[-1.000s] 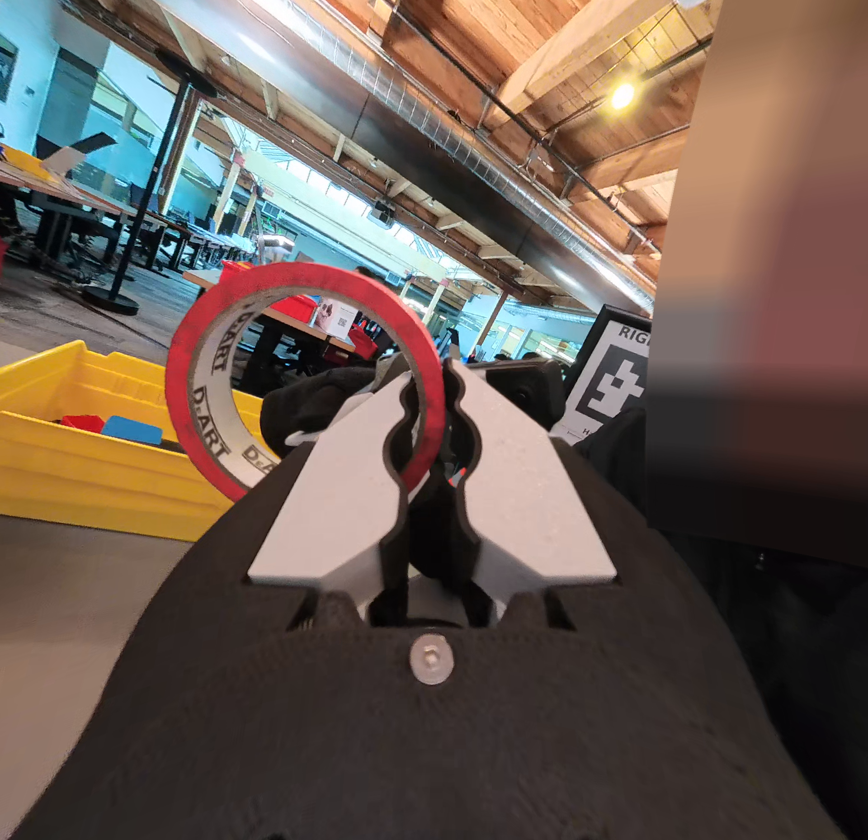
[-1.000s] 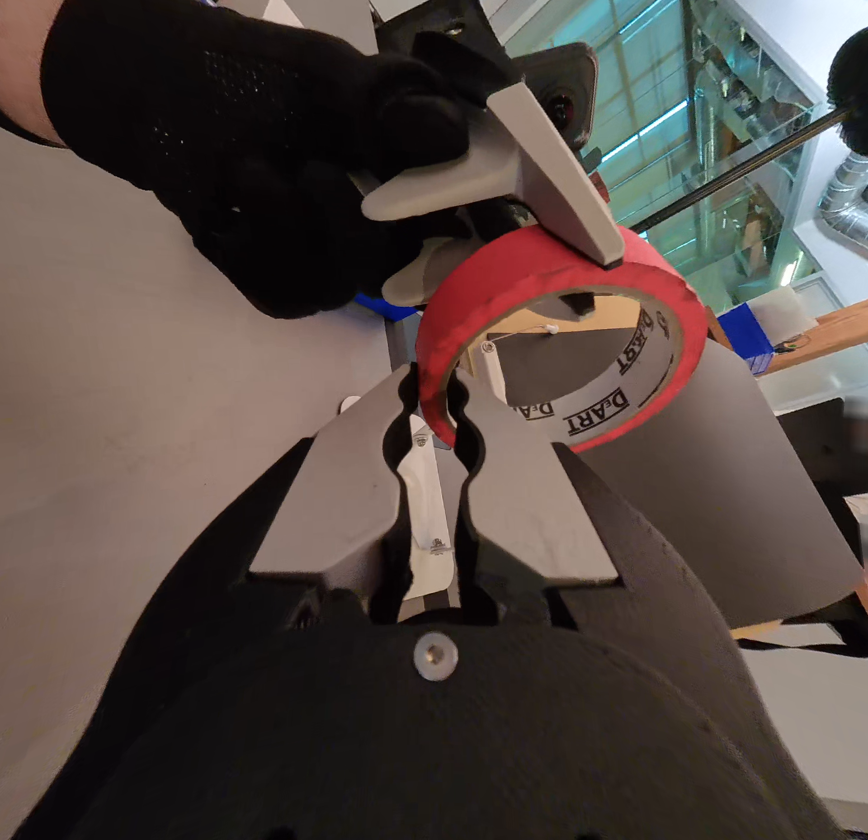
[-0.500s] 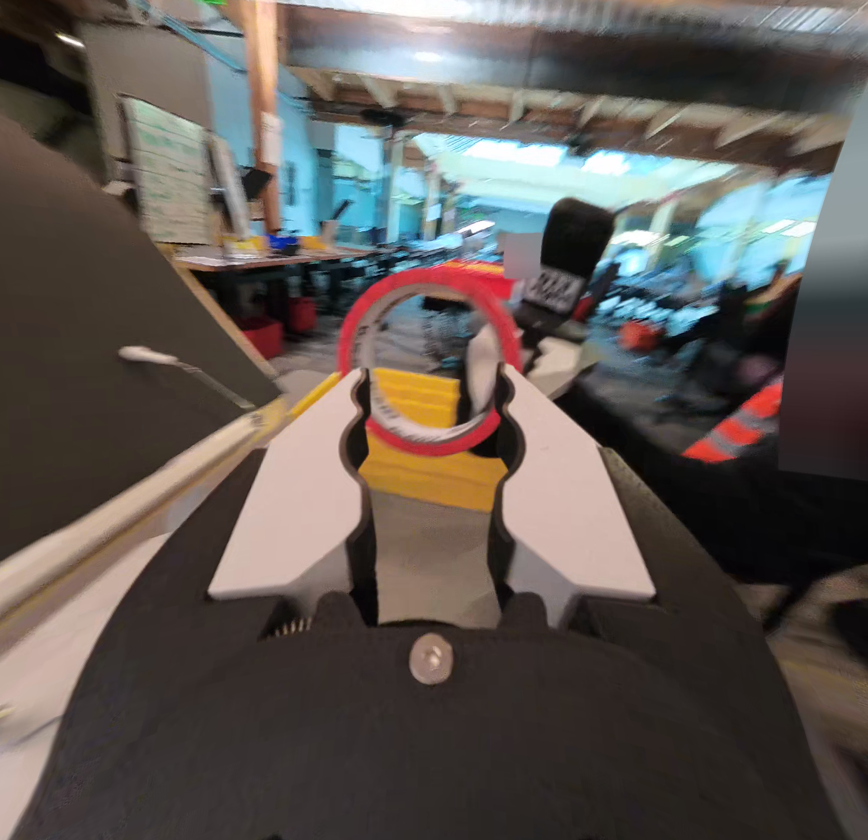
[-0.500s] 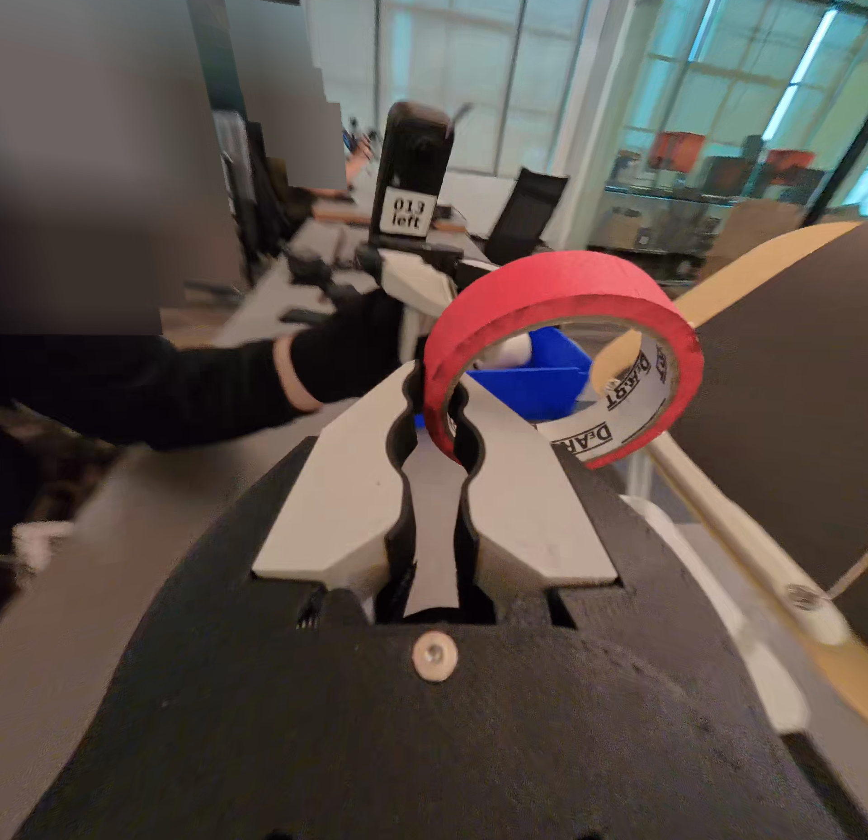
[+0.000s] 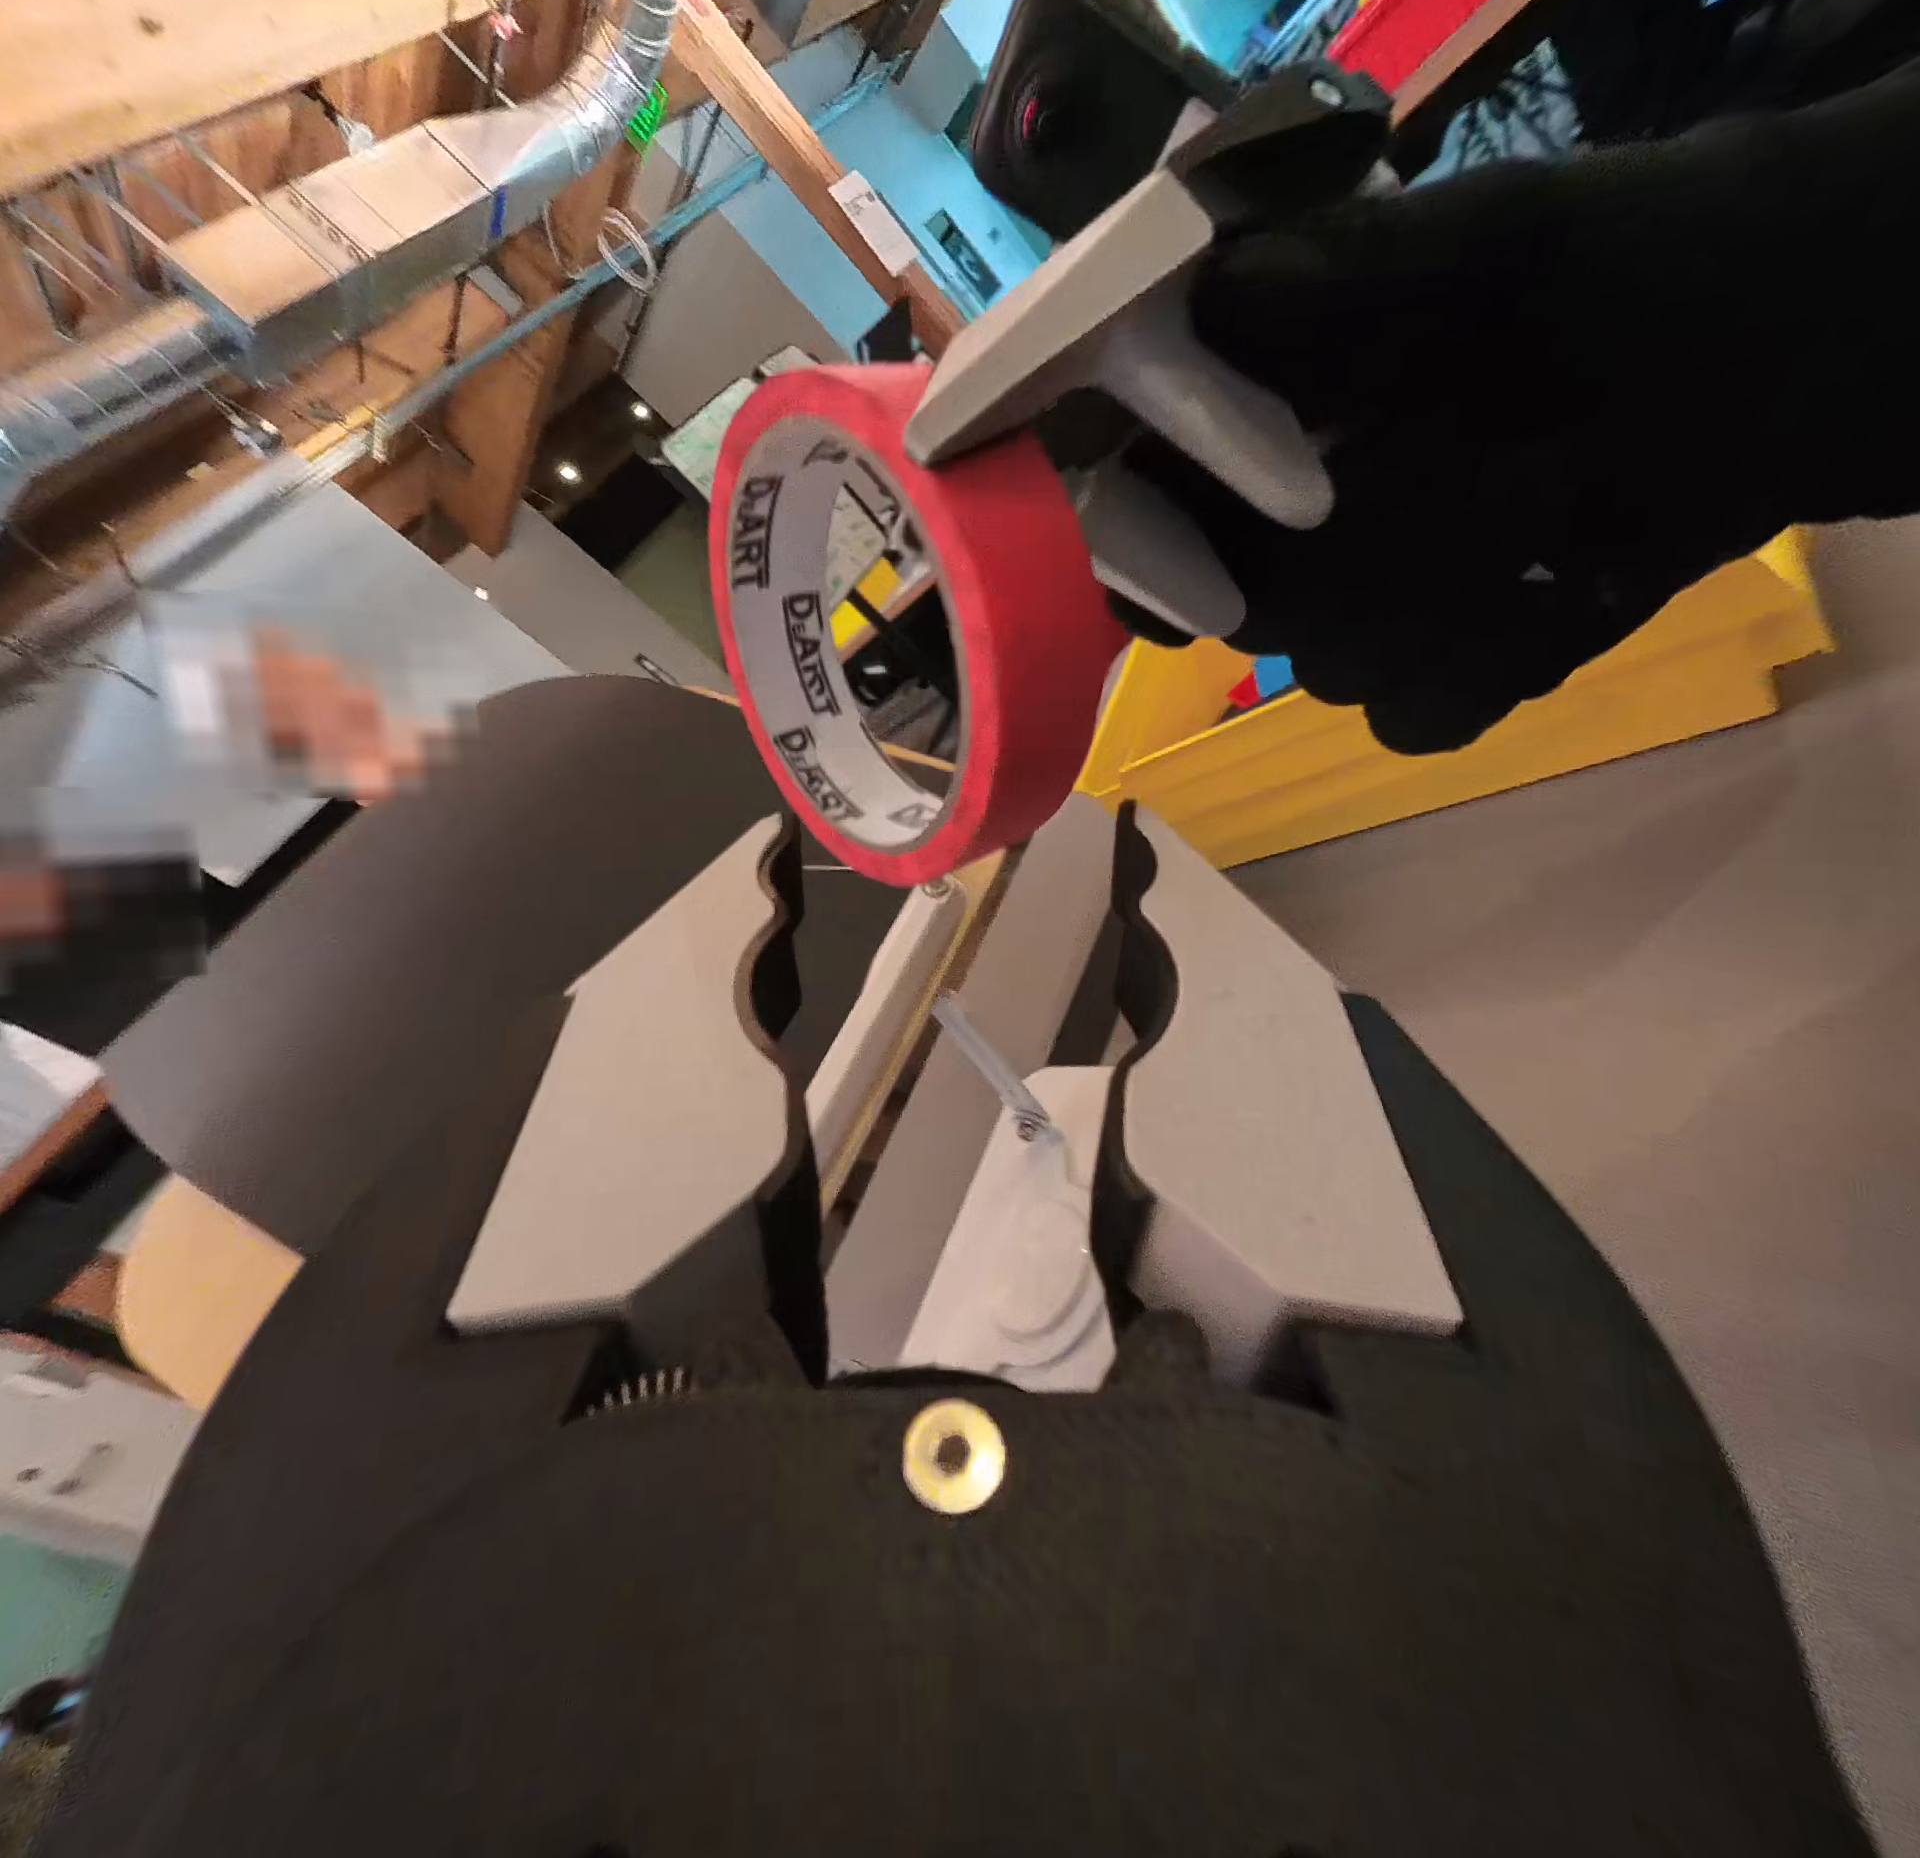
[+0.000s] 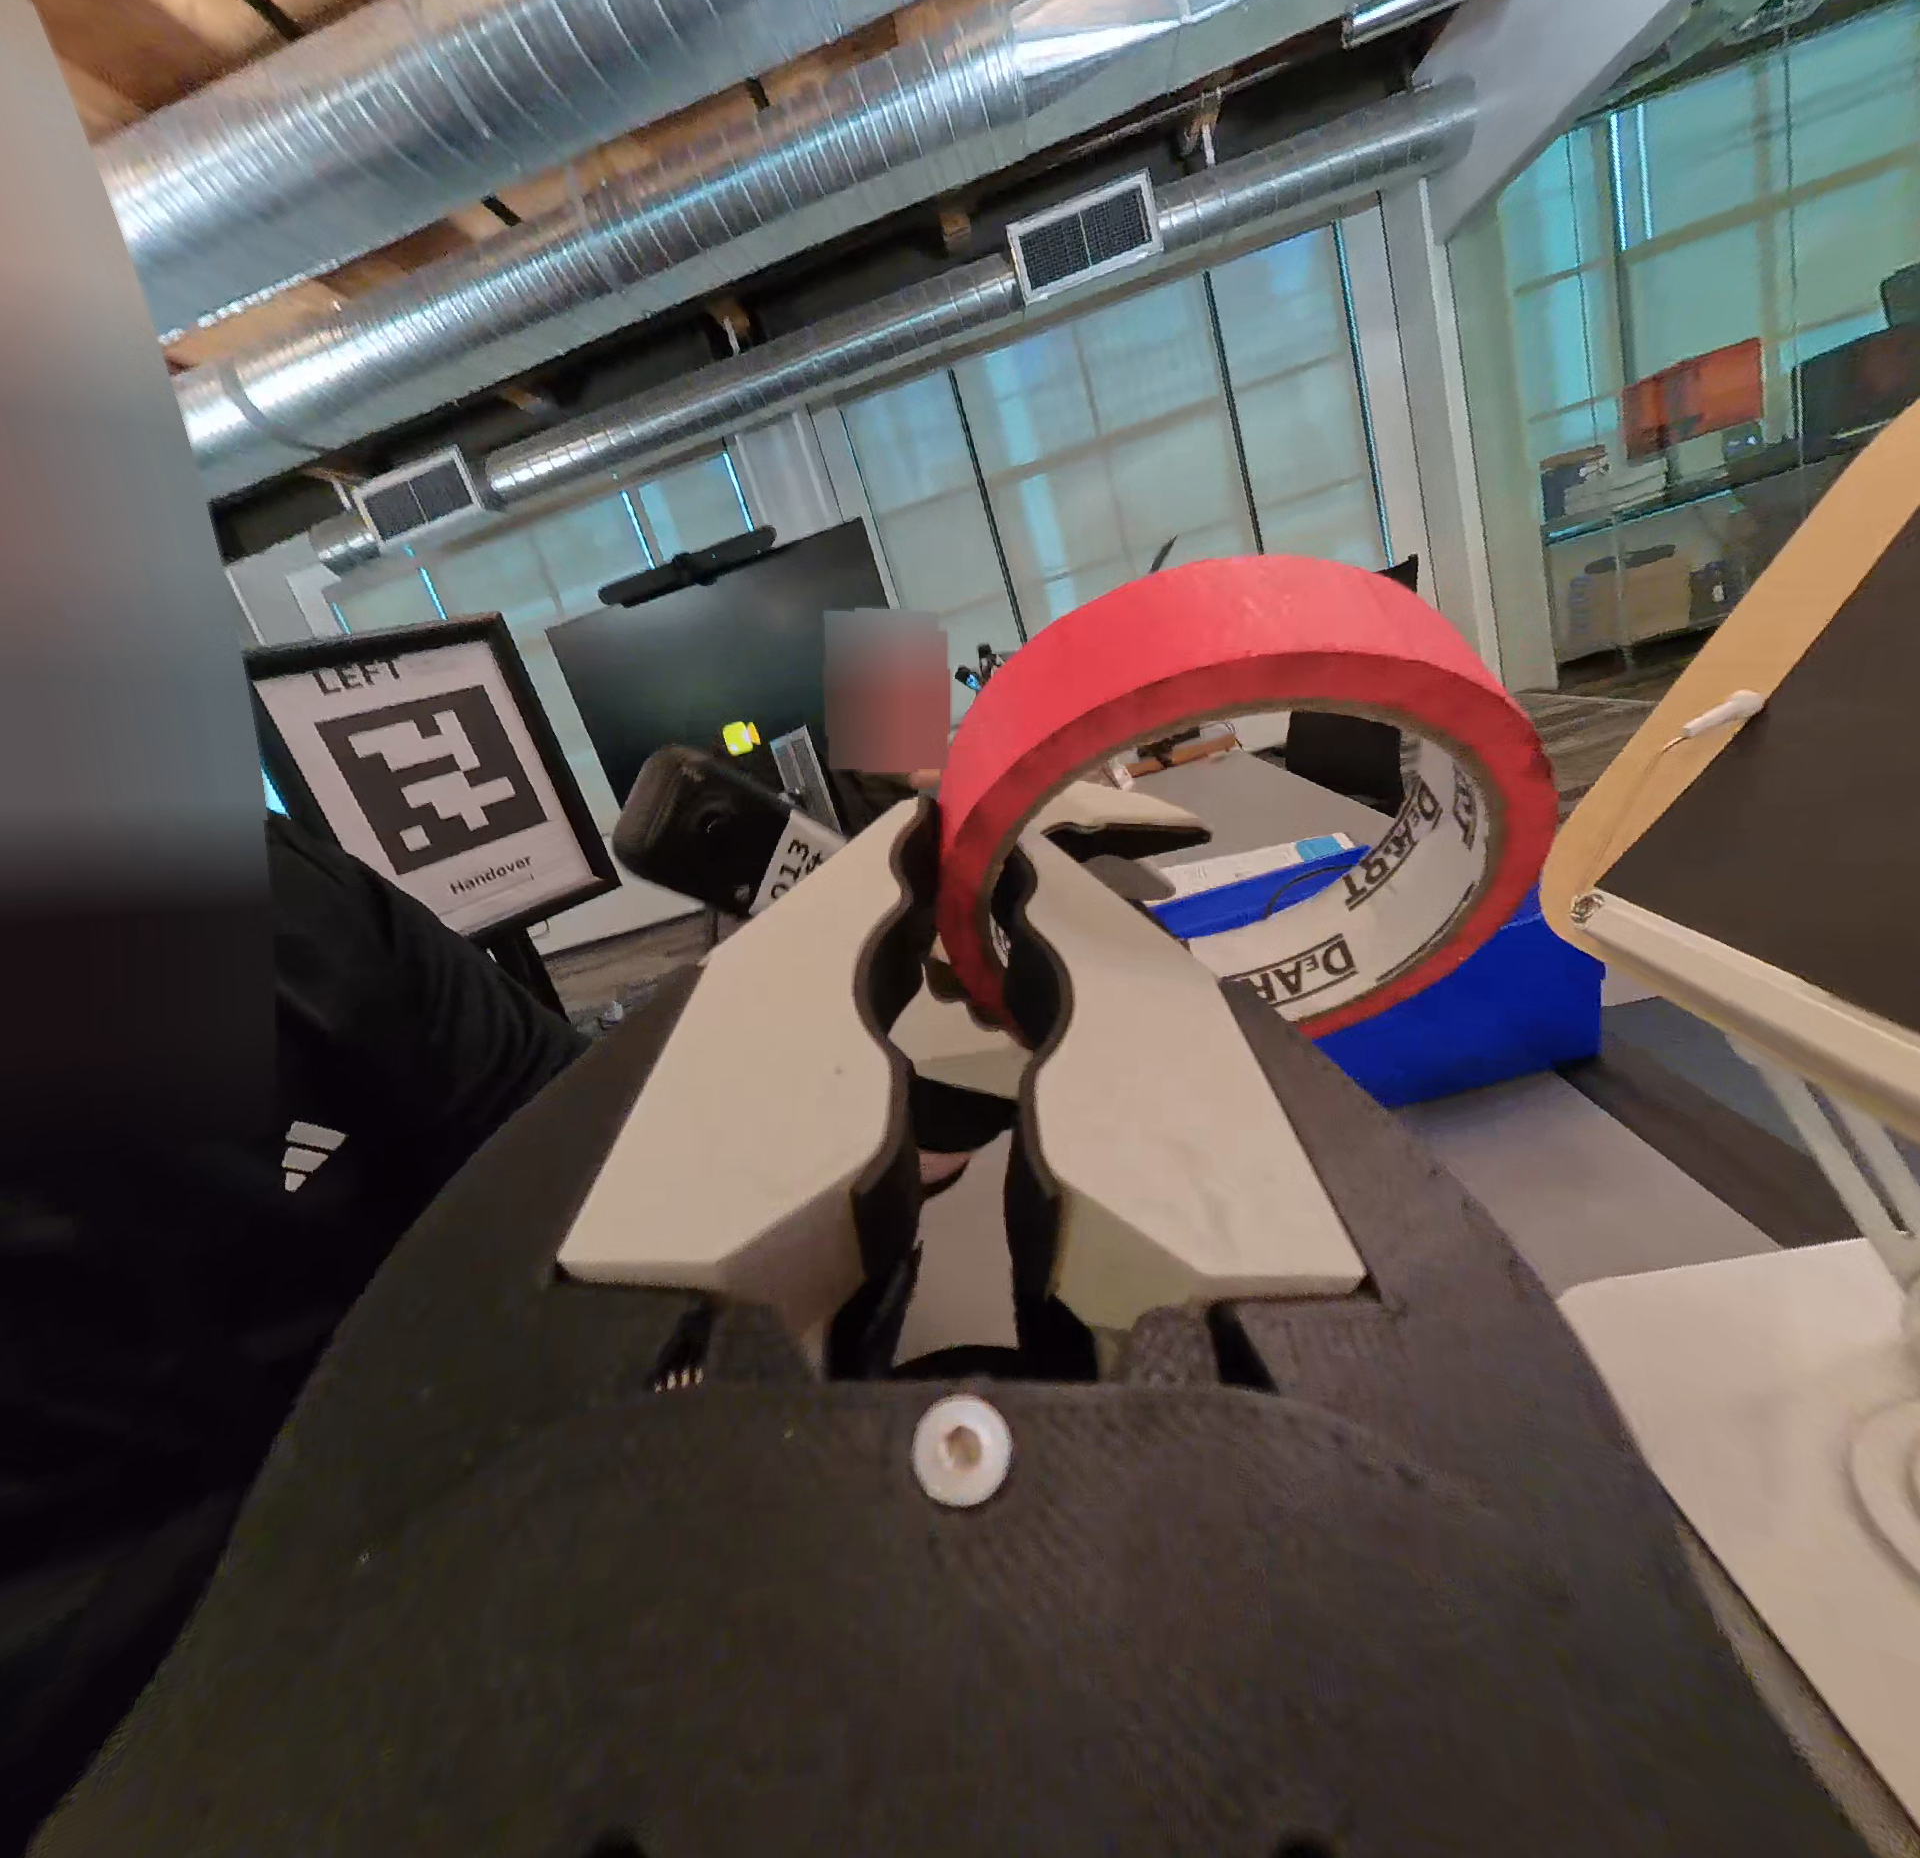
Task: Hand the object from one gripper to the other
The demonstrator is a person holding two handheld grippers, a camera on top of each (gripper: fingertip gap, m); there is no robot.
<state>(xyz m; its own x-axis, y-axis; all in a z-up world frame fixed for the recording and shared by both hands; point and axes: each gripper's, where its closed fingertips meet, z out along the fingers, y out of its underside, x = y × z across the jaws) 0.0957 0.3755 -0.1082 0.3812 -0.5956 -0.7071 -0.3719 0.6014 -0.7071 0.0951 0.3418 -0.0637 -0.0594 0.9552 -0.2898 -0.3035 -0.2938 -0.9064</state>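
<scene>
A red tape roll (image 5: 1013, 603) with a white printed core hangs in the air. My right gripper (image 6: 966, 842) is shut on the roll's (image 6: 1247, 645) wall, one finger outside and one inside the ring. In the left wrist view the right gripper (image 5: 1018, 478), held by a black-gloved hand (image 5: 1558, 406), carries the roll at the upper right. My left gripper (image 5: 951, 842) is open and empty, and the roll's lower edge sits just above the gap between its tips. Part of the left gripper (image 6: 1122, 816) shows through the ring in the right wrist view.
A yellow bin (image 5: 1455, 748) stands on the grey table (image 5: 1610, 1081) behind the roll. A blue bin (image 6: 1455, 1008) sits beyond the right gripper. A black board with a wooden edge (image 6: 1766, 769) on a white stand (image 6: 1745, 1393) is close on the right. A framed marker sign (image 6: 426, 769) stands left. There is about 5 cm between the tips of the two grippers.
One second ago both grippers pinched the roll. The left gripper has opened and let go; the right gripper keeps the roll. Both views have swung round.
</scene>
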